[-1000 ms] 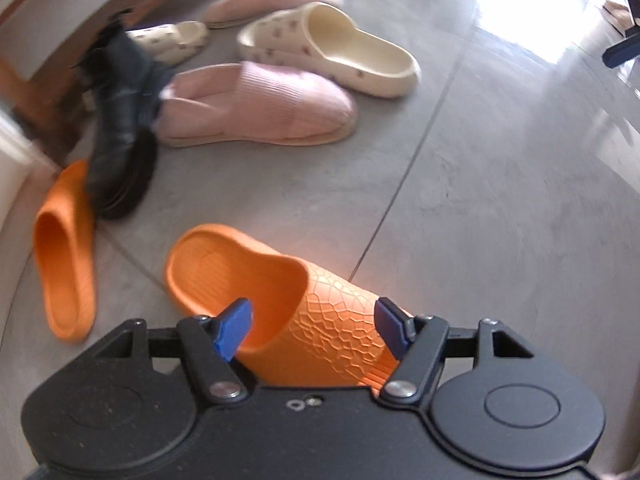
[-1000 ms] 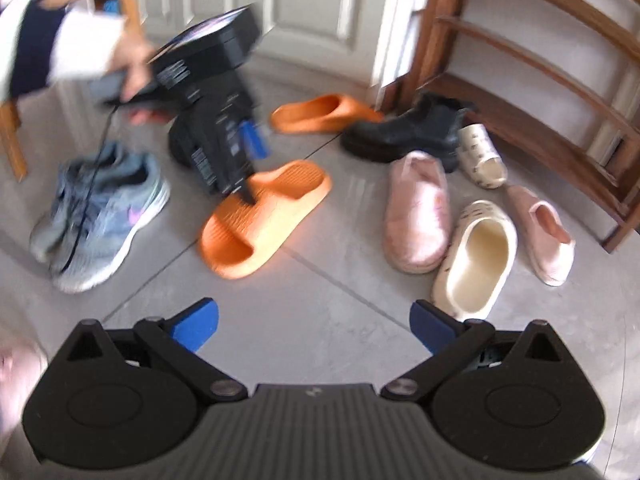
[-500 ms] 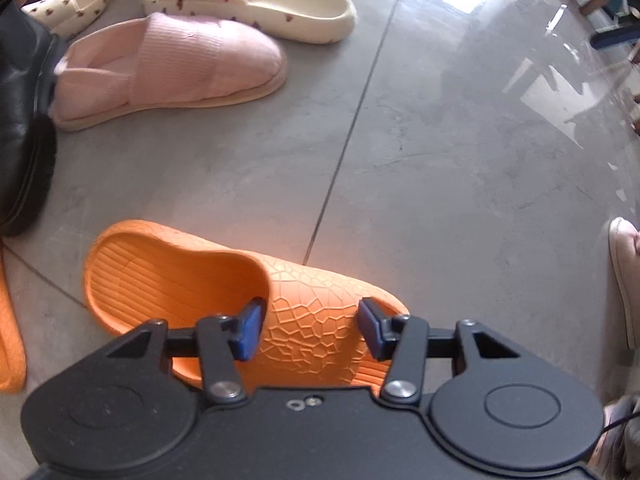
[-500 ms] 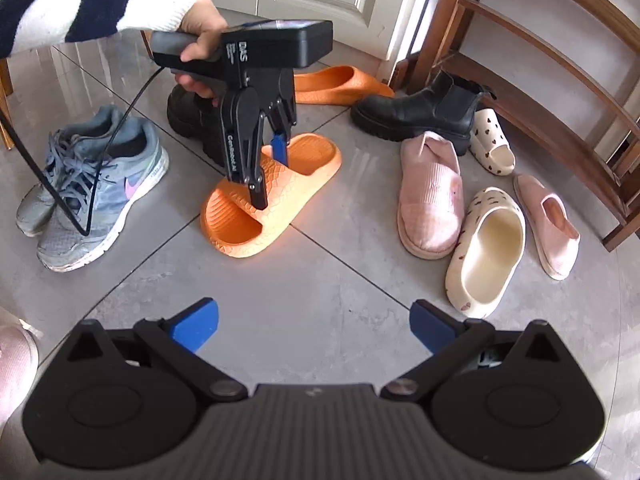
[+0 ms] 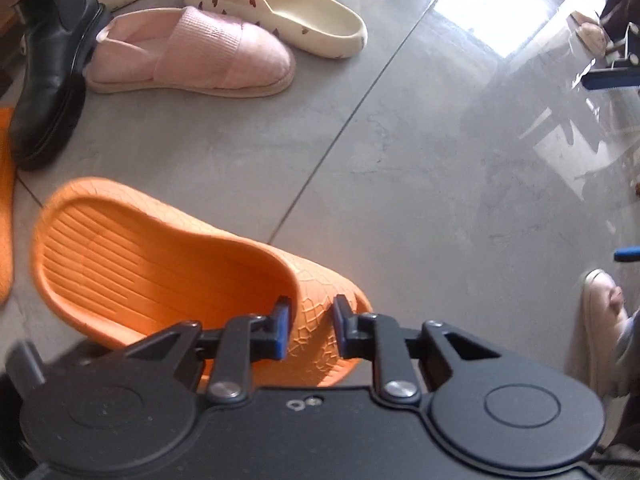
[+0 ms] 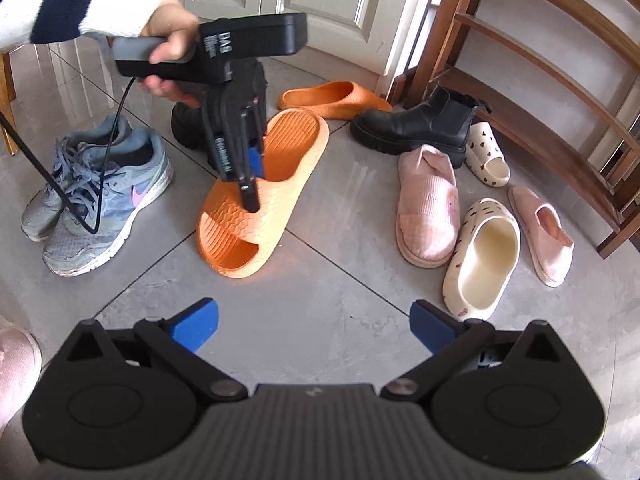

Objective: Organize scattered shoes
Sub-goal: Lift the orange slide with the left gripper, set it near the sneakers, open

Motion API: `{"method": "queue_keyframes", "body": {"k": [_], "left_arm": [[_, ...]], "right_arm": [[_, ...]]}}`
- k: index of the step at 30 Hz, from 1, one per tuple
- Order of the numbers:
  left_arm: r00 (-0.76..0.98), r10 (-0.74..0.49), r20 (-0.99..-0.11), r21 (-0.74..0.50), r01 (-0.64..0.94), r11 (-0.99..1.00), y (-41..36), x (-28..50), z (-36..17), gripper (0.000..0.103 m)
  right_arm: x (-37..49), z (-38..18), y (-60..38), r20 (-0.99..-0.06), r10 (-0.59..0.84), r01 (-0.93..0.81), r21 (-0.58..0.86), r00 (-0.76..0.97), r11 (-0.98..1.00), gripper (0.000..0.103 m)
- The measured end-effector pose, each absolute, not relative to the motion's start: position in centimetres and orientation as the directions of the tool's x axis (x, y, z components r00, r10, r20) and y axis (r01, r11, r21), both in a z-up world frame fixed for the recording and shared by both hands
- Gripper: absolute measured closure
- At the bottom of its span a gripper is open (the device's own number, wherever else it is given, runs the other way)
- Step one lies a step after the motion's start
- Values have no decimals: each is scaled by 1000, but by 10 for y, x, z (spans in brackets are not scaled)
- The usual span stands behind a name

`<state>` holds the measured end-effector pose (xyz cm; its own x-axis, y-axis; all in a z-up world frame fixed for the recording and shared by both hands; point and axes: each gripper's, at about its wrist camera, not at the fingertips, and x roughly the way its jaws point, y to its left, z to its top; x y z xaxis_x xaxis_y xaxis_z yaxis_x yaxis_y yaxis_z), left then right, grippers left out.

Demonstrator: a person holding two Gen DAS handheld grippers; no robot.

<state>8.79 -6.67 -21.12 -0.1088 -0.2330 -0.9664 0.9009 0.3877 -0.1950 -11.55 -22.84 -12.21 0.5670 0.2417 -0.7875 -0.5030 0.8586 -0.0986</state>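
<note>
Little of the sorting looks done: every shoe in view lies on the floor, and the wooden shoe rack (image 6: 532,92) stands bare on the shelves that show. Taking the rack as landmark, a black boot (image 6: 416,126) stands just in front of its near post, with a heart-print slide (image 6: 486,154) touching the boot's heel side. A pink slipper (image 6: 428,208), a second heart-print slide (image 6: 482,256) and another pink slipper (image 6: 542,236) lie a little further out from the rack. One orange slide (image 6: 336,98) sits near the rack's end by the door, and a pair of grey trainers (image 6: 100,196) lies well apart from the rack.

The step in hand appears to be the first pick. The left hand-held gripper (image 5: 308,328) has just been closing, and its blue pads now pinch the upper strap of the other orange slide (image 5: 168,276), one pad inside the foot opening and one outside. In the right wrist view that slide (image 6: 264,192) is tilted, its heel end raised off the floor. The right hand-held gripper (image 6: 314,322) hangs above bare floor, its jaws wide apart and holding nothing.
</note>
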Motion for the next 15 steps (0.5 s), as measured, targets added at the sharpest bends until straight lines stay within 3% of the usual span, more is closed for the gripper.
{"method": "queue_keyframes", "body": {"k": [8, 15], "left_arm": [[-294, -142, -945, -326, 874, 360, -85, 100, -223, 95], [-385, -188, -904, -426, 854, 298, -72, 69, -208, 96]], "right_arm": [[-121, -112, -231, -745, 260, -491, -103, 615, 865, 0], [-120, -118, -245, -751, 252, -418, -35, 610, 908, 0]]}}
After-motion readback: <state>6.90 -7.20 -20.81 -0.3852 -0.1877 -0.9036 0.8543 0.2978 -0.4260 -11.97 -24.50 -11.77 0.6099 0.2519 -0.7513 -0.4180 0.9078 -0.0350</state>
